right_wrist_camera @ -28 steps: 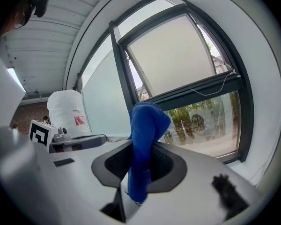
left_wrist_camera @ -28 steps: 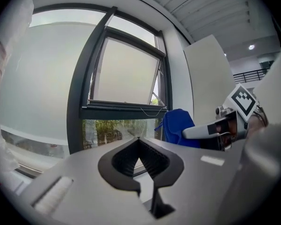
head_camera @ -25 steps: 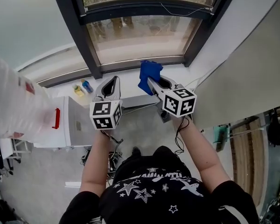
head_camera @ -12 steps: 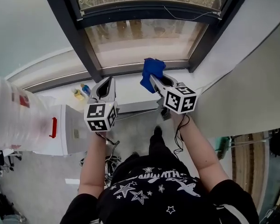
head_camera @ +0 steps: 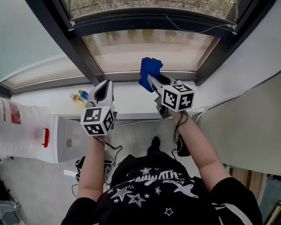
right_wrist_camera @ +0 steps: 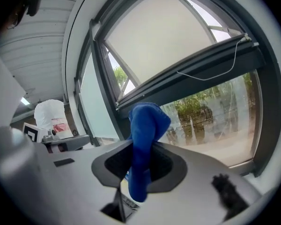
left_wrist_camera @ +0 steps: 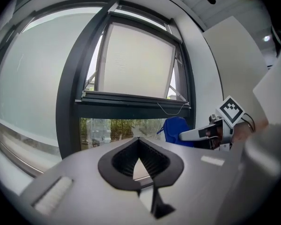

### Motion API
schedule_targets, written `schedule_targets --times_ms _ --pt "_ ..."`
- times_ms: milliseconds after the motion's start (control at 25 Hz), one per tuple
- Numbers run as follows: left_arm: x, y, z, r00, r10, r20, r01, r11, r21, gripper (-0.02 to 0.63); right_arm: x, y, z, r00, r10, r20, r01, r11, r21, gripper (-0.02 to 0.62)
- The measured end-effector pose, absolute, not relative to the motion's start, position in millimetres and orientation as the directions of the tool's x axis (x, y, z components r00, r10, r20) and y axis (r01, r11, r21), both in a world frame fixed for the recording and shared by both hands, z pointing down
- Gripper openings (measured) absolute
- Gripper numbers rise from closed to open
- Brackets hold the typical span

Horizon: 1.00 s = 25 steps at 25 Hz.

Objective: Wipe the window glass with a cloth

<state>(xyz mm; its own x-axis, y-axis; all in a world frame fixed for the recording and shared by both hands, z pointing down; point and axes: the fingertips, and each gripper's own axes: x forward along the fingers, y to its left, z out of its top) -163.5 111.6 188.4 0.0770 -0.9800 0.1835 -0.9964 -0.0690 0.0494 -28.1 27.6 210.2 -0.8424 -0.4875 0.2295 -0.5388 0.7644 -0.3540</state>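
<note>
Right gripper [head_camera: 152,78]: jaws clamped on a crumpled blue cloth [head_camera: 148,68], raised near the window.
Cloth: bunched, poking past the jaw tips (a tail hangs below them).
Left gripper [head_camera: 106,84]: jaws pressed together, nothing between them, level beside the right.
Clear window glass [head_camera: 131,48]: dark-framed lower pane, greenery beyond.

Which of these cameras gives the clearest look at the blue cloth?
The right gripper view: the blue cloth stands large and central, pinched by the right gripper. The head view shows it small, bunched at that gripper's tip before the lower window glass. The left gripper view shows only a small blue patch at the right.
</note>
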Motion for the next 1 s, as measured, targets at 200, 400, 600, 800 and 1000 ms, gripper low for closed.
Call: schedule_targets --times_ms 200,400,600,800,1000 --pt "-159.5 98.8 188.1 0.014 -0.981 0.191 -0.999 -0.006 0.043 0.008 -34.9 3.9 216.9 -0.878 -0.409 0.25 -0.475 0.813 -0.336 0.083" --pt "-169.0 108.9 199.8 -0.021 -0.979 0.205 -0.999 0.03 0.042 0.008 -64.5 -0.4 233.0 -0.898 -0.337 0.282 -0.419 0.851 -0.316 0.083" --pt "-210.8 114.7 217.2 -0.06 -0.976 0.209 -0.997 0.068 0.036 0.008 -112.7 13.1 257.0 -0.909 -0.305 0.284 -0.394 0.852 -0.346 0.083" --pt "-269.3 104.1 225.7 -0.079 -0.975 0.207 -0.994 0.092 0.053 0.008 -165.3 21.7 267.1 -0.904 -0.294 0.309 -0.392 0.859 -0.33 0.083" --pt "-330.7 83.6 223.9 -0.079 -0.978 0.192 -0.996 0.087 0.032 0.008 -221.7 10.4 272.1 -0.895 -0.308 0.323 -0.405 0.864 -0.299 0.083"
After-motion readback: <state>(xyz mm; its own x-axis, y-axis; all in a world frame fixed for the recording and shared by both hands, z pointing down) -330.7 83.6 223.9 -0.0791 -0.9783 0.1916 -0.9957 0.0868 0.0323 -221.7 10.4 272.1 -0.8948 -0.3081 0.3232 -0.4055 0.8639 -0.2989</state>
